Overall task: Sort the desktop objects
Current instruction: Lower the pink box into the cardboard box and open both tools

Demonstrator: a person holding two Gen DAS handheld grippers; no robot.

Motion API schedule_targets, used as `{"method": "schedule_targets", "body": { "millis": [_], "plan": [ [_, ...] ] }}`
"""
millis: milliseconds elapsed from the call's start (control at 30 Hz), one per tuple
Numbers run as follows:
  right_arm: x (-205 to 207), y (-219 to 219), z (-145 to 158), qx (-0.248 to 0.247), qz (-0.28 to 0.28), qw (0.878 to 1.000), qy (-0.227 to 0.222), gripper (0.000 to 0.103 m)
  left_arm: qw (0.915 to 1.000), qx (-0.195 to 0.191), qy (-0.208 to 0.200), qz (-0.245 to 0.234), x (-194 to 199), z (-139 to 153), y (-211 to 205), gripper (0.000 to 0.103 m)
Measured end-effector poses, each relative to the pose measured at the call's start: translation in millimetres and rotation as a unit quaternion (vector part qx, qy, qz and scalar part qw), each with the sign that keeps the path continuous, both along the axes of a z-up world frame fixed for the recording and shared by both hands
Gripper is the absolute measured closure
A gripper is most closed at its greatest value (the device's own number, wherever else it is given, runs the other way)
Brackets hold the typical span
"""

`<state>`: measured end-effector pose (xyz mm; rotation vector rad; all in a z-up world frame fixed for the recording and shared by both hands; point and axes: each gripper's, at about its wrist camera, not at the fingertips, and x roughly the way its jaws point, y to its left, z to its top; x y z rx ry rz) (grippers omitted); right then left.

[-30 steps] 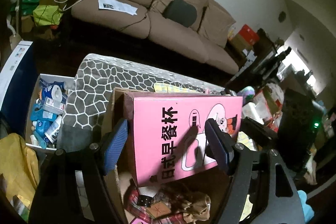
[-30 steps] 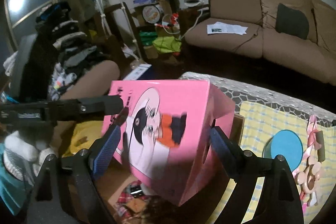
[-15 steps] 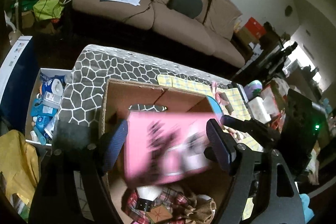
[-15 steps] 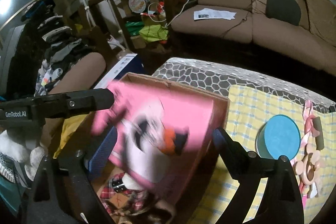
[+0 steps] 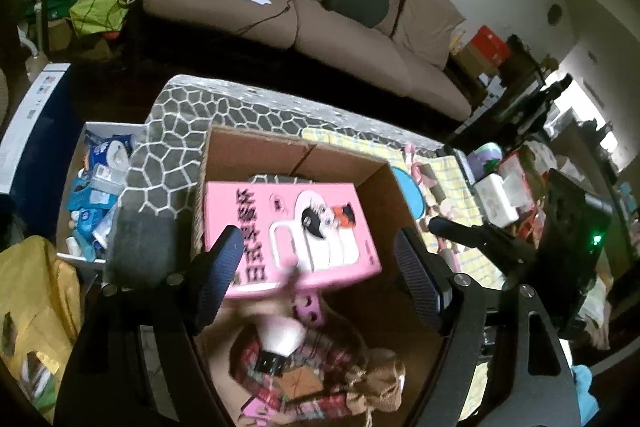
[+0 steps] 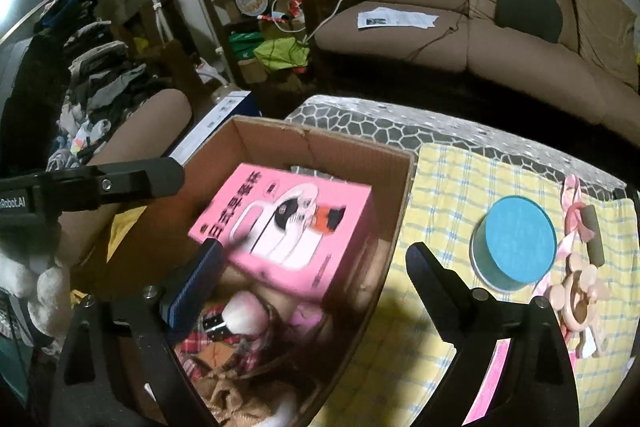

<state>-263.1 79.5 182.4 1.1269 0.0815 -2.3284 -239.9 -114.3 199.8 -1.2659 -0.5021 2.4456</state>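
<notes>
Nearest to you, your left gripper [image 5: 320,279] hangs over the open cardboard box [image 5: 256,147], its jaws spread and just lately widening, with nothing pinched between them. Your right gripper [image 6: 316,287] is spread wide too, its jaws also just opened further, and empty.

Just past both sets of fingers, the pink carton [image 5: 288,227] lies inside the cardboard box, printed face up, free of either tool. It rests tilted on the things already in there: a plaid cloth bundle [image 5: 296,371] and a white fluffy ball [image 6: 244,311] that sits just beside the carton's near edge.

Only the left view shows you the white bin of blue packets [image 5: 96,187] on the floor beside the table, and your right gripper's dark finger reaching in from the right side. Only the right view shows you what still sits on the yellow checked cloth [image 6: 452,187] next to the box: a teal round tin [image 6: 516,235], and further right a pink ribbon with wooden rings [image 6: 576,267]. It also shows your left gripper's finger crossing in from the left edge.

Beyond the box, the grey honeycomb-patterned table cover [image 5: 188,115] runs to the far edge. Well behind it stands a brown sofa [image 6: 460,27] with a sheet of paper and a dark cushion on it.
</notes>
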Motion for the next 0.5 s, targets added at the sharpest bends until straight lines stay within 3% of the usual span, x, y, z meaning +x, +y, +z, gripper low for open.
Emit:
{"method": "schedule_targets", "body": {
  "millis": [133, 400, 500],
  "plan": [
    [14, -5, 0, 0.014, 0.008, 1.0, 0.001, 0.008, 0.9999, -0.012, 0.0, 0.001, 18, 5, -2, 0.018],
    [48, -20, 4, 0.044, 0.027, 0.999, 0.012, 0.001, 0.9997, -0.024, -0.007, -0.003, 54, 10, -1, 0.016],
    [62, -23, 7, 0.05, 0.029, 0.998, 0.019, 0.001, 0.9996, -0.029, -0.006, 0.0, 66, 11, -3, 0.01]
  ]
}}
